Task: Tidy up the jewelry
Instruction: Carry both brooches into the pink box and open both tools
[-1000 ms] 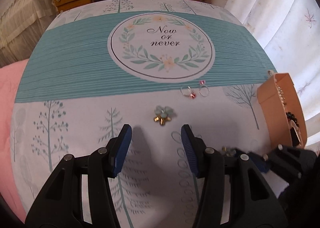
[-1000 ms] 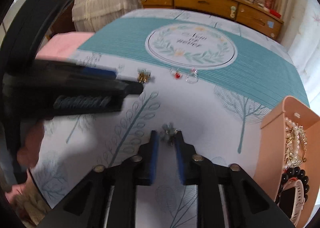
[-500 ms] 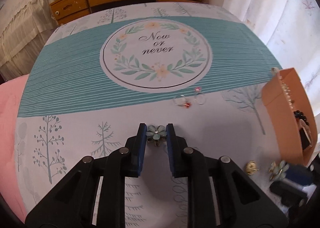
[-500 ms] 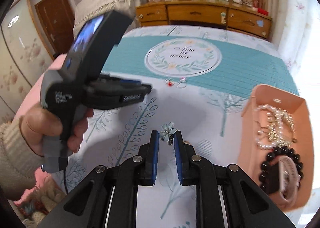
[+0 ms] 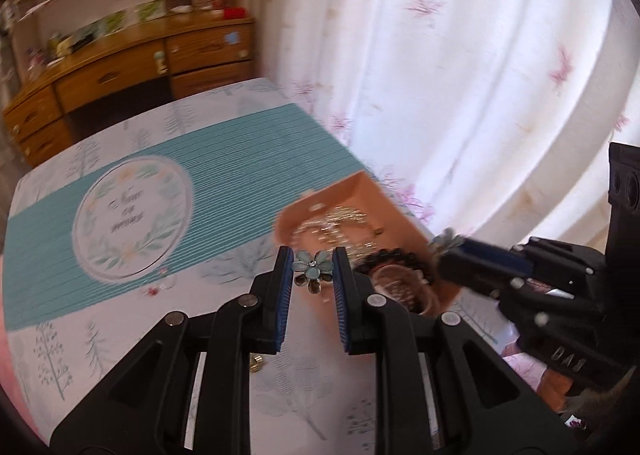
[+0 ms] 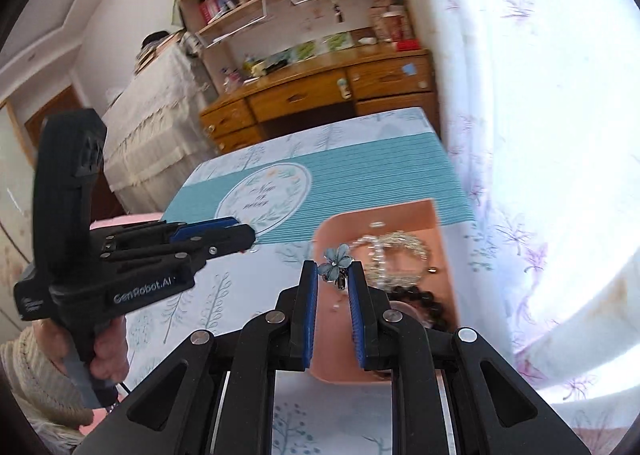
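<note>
My left gripper (image 5: 310, 261) is shut on a pale blue flower earring (image 5: 313, 269), held in the air just left of the peach jewelry box (image 5: 352, 195). My right gripper (image 6: 334, 269) is shut on a second blue flower earring (image 6: 338, 260), held over the near part of the same box (image 6: 400, 215). The box holds a pearl necklace (image 6: 394, 251), a black bead bracelet (image 6: 424, 301) and a watch (image 5: 394, 283). In the left wrist view the right gripper (image 5: 452, 245) reaches in from the right with its earring above the box's right rim. The left gripper (image 6: 244, 233) also shows in the right wrist view.
Two small hoop earrings with red beads (image 5: 158, 287) lie on the tablecloth (image 5: 240, 159) near the round "Now or never" print. A small gold piece (image 5: 256, 363) lies under my left gripper. A white curtain (image 5: 460, 75) hangs at the right; a wooden dresser (image 6: 320, 91) stands behind.
Both grippers have lifted their flower earrings off the tablecloth and swung right to the peach box. The right gripper now hangs over the box.
</note>
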The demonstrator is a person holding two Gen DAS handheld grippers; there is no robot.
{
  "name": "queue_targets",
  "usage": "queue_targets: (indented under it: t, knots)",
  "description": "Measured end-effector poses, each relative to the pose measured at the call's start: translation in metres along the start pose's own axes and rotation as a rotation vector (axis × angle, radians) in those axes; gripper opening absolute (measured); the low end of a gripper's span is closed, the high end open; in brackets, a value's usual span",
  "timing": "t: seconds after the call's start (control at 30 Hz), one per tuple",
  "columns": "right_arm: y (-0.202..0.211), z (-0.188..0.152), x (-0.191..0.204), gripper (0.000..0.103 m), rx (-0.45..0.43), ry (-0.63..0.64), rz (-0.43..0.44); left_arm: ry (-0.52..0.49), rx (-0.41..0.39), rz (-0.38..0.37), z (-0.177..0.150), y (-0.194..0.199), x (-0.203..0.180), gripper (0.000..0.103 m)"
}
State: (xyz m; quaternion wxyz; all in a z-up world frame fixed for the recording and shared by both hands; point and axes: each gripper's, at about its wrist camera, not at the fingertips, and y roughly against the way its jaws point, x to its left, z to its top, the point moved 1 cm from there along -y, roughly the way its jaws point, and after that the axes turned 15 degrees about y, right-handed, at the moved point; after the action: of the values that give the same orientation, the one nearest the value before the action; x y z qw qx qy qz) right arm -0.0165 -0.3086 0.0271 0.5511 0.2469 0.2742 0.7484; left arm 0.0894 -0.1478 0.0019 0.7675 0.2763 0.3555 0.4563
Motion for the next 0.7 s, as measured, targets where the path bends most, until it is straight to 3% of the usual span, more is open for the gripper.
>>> queue_targets:
  t: [0.23,0.4,0.53,0.6,0.67,0.7]
  knots:
    - [-0.010,-0.028,0.010,0.015,0.069,0.059,0.010,-0.057,0.087,-0.008,-0.002,-0.039,-0.035,0.017]
    - [-0.038,-0.043,0.027,0.015,0.117,0.080,0.027,-0.059,0.113,0.014,-0.011,-0.048,-0.033,0.017]
    - [-0.053,-0.050,0.030,0.016,0.144,0.078,0.026,-0.044,0.141,-0.014,-0.014,-0.048,-0.026,0.018]
    - [-0.062,-0.050,0.029,0.018,0.153,0.070,0.028,-0.035,0.150,-0.020,-0.015,-0.046,-0.022,0.023]
    - [-0.062,-0.049,0.024,0.025,0.146,0.060,0.025,-0.023,0.152,-0.024,-0.017,-0.045,-0.020,0.044]
    - [-0.062,-0.049,0.023,0.025,0.140,0.056,0.021,-0.015,0.144,-0.021,-0.018,-0.043,-0.019,0.047]
